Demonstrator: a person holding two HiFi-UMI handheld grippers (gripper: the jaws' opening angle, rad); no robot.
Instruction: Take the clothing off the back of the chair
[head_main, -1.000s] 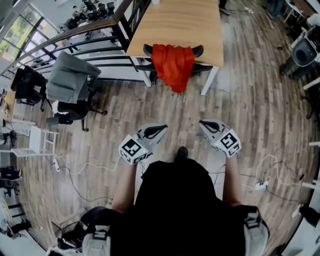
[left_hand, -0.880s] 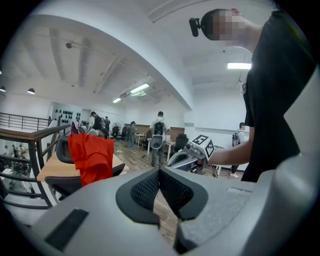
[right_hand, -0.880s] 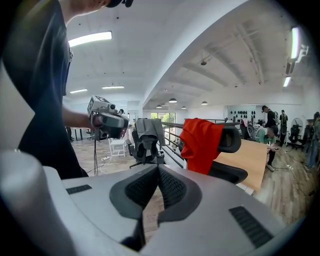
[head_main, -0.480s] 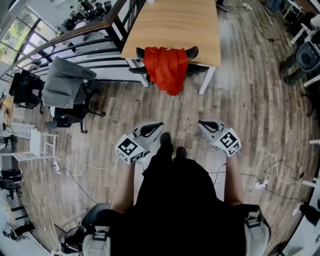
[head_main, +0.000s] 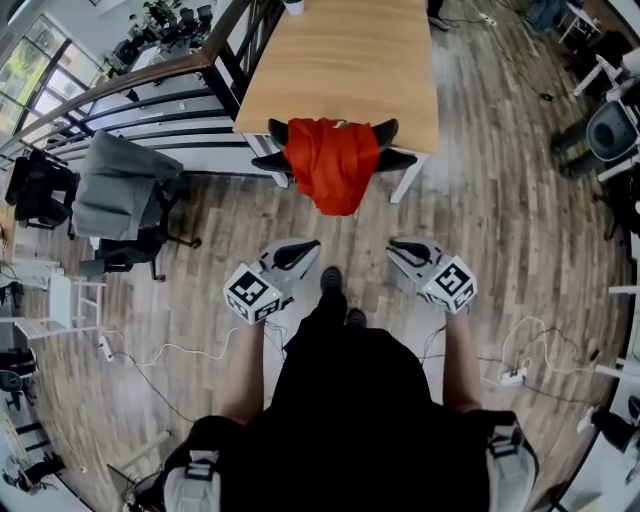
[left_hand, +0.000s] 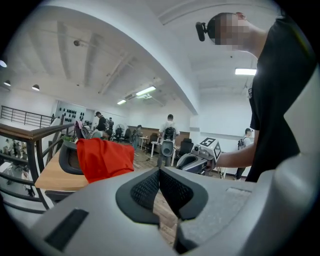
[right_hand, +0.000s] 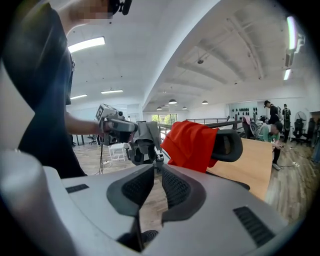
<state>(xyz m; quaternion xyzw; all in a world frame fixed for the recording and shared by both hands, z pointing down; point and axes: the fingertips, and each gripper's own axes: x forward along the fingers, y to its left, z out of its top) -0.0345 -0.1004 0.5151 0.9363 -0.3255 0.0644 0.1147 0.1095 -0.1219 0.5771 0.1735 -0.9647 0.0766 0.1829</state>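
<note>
A red garment hangs over the back of a black office chair pushed under a wooden table. The same red garment shows at left in the left gripper view, and as red cloth on the chair back in the right gripper view. My left gripper is shut and empty, well short of the chair. My right gripper is also short of it; its jaws are opening a crack, with nothing between them.
A second office chair draped in grey cloth stands at left by a dark railing. Cables and a power strip lie on the wooden floor. More chairs stand at right. People stand far off.
Both grippers and the person have come closer to the chair with the red garment. The right gripper's jaws have parted slightly.
</note>
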